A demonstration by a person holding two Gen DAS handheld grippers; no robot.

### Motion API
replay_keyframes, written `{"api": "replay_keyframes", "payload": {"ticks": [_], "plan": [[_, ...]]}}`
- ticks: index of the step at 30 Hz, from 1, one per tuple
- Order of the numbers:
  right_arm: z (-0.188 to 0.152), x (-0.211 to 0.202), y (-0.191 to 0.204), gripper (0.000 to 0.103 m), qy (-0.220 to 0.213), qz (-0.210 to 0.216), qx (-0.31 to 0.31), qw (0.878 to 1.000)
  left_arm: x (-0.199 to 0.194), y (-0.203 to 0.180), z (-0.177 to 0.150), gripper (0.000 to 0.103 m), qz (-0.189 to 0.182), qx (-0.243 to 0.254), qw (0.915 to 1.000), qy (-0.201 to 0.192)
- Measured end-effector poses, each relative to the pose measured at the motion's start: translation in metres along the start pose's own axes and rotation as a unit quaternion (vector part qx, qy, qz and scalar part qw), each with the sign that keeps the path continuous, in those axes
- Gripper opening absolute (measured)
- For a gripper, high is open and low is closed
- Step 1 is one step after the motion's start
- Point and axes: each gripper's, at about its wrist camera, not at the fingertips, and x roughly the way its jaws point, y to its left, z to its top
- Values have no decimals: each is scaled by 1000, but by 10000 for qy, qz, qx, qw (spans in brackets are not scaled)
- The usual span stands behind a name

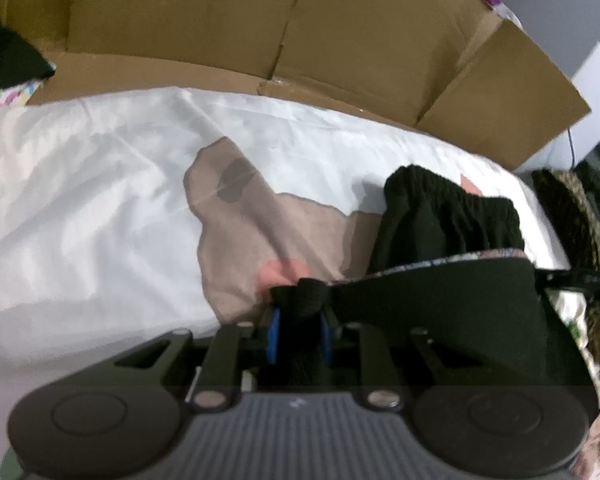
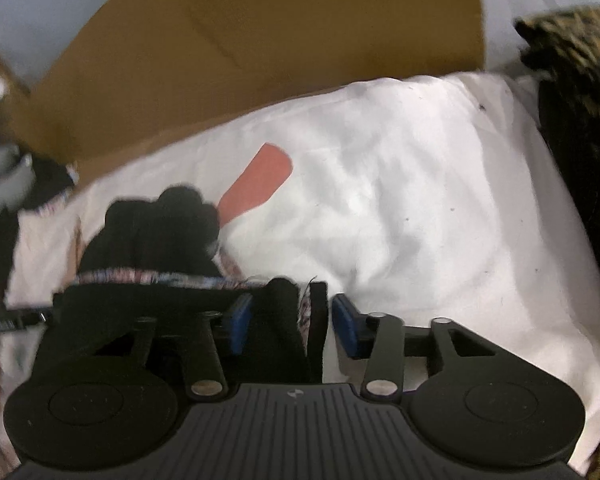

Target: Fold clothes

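A black garment (image 1: 452, 280) with a ribbed elastic waistband and a patterned inner edge hangs over a white sheet. My left gripper (image 1: 300, 320) is shut on a bunched black corner of it, blue pads (image 1: 274, 332) pressed to the cloth. In the right wrist view the same black garment (image 2: 152, 240) stretches to the left. My right gripper (image 2: 292, 316) has its blue pads (image 2: 346, 328) spread, with a strip of the garment's edge lying between them.
A white sheet (image 1: 100, 220) with a beige and pink print covers the surface. Brown cardboard flaps (image 1: 260, 32) stand behind it. A dark leopard-pattern cloth (image 2: 580, 100) lies at the right edge.
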Motion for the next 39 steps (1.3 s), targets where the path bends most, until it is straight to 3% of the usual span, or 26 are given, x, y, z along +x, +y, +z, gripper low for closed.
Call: {"api": "replay_keyframes", "payload": {"ticks": [2,3,6,13,22,39], "plan": [[2,0,-8,23,-3,128,196,9997,0,3,0,20,-79,-104,9999,-12],[2,0,-10,14,12,182,240,9995,-1,4,-1,19,-113,-140,9998,-12],[2,-5,-7,8,-16,222,201,9995,-3,4,-1,15,-153,-182,9997,-28],[2,-28,4,7,-352,172,-4,9992,-17,-2,0,8,-24,-80,9998,-187],[5,-65,7,6,-738,45,70,9972,-53,-24,12,7,185,152,9986,-476],[6,-82,9,7,-1039,-65,311,9941,-58,-29,27,7,252,244,9976,-601]]}}
